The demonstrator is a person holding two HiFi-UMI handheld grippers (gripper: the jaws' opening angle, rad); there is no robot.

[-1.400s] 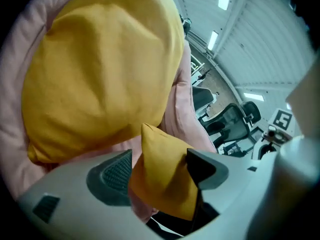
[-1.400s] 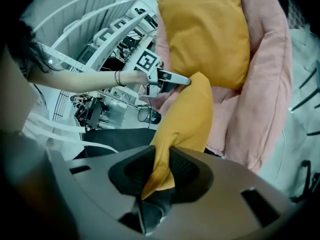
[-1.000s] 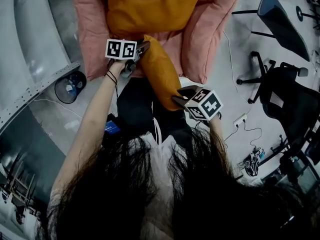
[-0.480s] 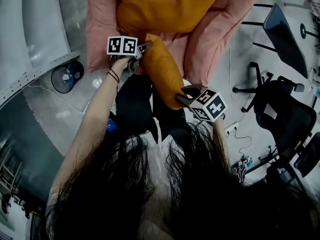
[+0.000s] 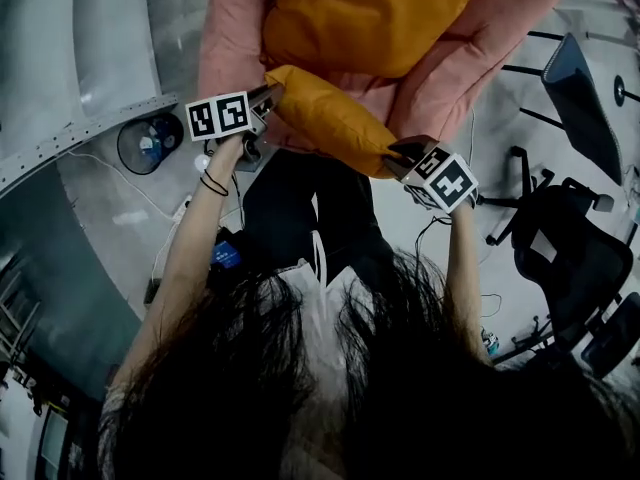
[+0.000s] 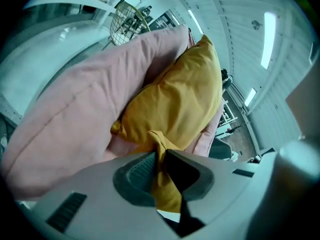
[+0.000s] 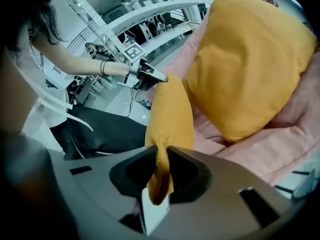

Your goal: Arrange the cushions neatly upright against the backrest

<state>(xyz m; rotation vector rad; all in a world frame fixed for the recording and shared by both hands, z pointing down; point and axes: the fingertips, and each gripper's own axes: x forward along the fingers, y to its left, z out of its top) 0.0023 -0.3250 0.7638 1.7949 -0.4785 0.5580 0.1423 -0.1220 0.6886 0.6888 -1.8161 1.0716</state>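
A small orange cushion [image 5: 330, 118] hangs crosswise between my two grippers, just in front of a pink sofa [image 5: 455, 63]. My left gripper [image 5: 270, 96] is shut on its left corner; the orange fabric [image 6: 165, 184] is pinched between the jaws [image 6: 161, 154]. My right gripper [image 5: 405, 153] grips the opposite corner [image 7: 159, 184], its jaws still closing on the cloth [image 7: 161, 156]. A larger orange cushion [image 5: 380, 18] leans against the sofa's backrest. In the right gripper view the held cushion [image 7: 170, 114] stretches away to the left gripper [image 7: 150, 76], with the large cushion [image 7: 250, 59] to its right.
A small fan [image 5: 150, 143] stands on the grey floor left of the sofa. Black office chairs [image 5: 570, 238] and a dark panel [image 5: 585, 78] stand to the right, with cables on the floor. My dark-trousered legs [image 5: 300, 208] are right in front of the seat.
The small cushion has swung from pointing toward me to lying crosswise and higher. The right gripper has moved up and right with its corner. The left gripper has shifted slightly left.
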